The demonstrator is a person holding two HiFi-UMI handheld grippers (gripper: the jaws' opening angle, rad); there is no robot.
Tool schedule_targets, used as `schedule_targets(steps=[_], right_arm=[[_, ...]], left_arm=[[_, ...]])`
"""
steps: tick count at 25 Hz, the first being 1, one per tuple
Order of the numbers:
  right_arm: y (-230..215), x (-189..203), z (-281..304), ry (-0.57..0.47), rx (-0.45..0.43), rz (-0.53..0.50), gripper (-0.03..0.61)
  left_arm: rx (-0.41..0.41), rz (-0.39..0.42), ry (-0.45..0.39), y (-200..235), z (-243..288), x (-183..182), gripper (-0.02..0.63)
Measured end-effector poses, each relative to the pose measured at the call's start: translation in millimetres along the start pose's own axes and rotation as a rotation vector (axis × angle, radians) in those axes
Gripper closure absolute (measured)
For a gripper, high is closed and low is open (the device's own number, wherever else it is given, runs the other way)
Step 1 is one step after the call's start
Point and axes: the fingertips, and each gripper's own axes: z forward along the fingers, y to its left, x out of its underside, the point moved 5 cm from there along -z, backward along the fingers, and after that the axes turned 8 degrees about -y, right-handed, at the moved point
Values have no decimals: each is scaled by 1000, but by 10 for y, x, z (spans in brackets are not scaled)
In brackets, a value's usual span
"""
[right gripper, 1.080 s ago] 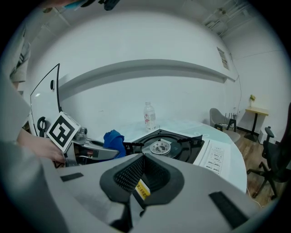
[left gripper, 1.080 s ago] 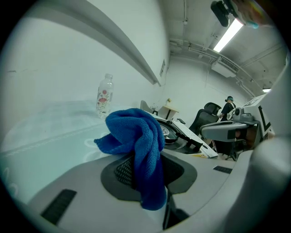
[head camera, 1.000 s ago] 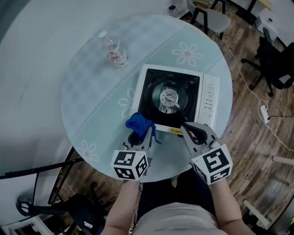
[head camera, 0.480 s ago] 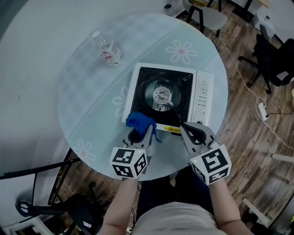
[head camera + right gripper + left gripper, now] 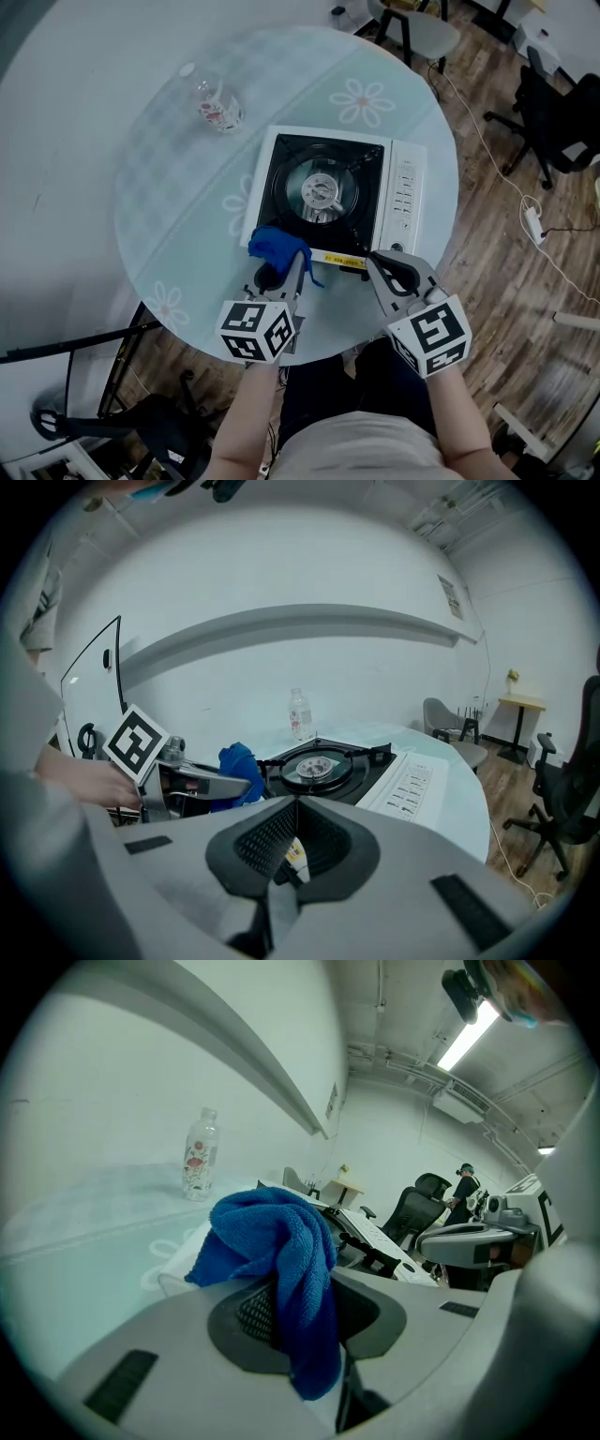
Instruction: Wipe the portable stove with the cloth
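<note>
Stove (image 5: 405,187) and table (image 5: 169,187) sit slightly further left in the head view than a second ago; both grippers hardly moved. Left gripper (image 5: 289,267) is clamped on the one blue cloth (image 5: 274,246), at the stove's front-left corner. Right gripper (image 5: 373,258) has its jaws together, empty, tips at the stove's front edge. One stove, one cloth, one bottle (image 5: 212,105), two grippers.
</note>
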Motion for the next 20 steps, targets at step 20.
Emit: schedule_targets(steps=[20], right_arm=[[12,36,-1,12,-14,-2,556]], left_arm=[[-162,-134,-112,255,-196,66,506]])
